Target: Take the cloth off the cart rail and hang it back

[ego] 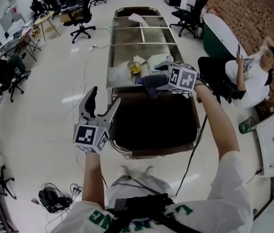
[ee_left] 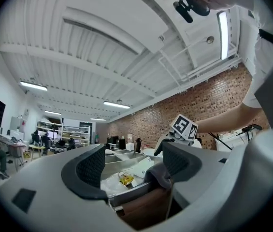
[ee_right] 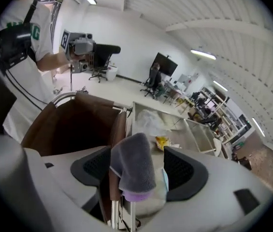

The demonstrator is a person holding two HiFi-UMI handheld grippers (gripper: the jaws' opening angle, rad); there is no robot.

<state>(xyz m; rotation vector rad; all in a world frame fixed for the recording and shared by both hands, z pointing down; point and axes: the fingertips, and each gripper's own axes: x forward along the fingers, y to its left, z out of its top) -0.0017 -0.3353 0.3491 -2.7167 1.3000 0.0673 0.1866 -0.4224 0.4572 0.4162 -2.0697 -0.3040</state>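
A grey cloth [ego: 151,87] hangs draped over the cart rail [ego: 127,89] between the steel trays and the brown bag section [ego: 151,125]. My right gripper [ego: 157,77] sits over it. In the right gripper view the cloth [ee_right: 134,166] lies between the two pads of the right gripper [ee_right: 138,173], which stand open on either side of it with gaps showing. My left gripper [ego: 104,98] is open and empty, held off the cart's left side, jaws pointing up toward the cart. From the left gripper view the cloth [ee_left: 158,170] shows past the right jaw of the left gripper [ee_left: 134,166].
The steel tray [ego: 120,76] holds a yellow packet [ego: 136,68], clear plastic bags and papers. A seated person [ego: 253,72] is at the right, beside a green bottle [ego: 246,125]. Cables [ego: 54,198] lie on the floor at lower left. Office chairs [ego: 81,18] stand further back.
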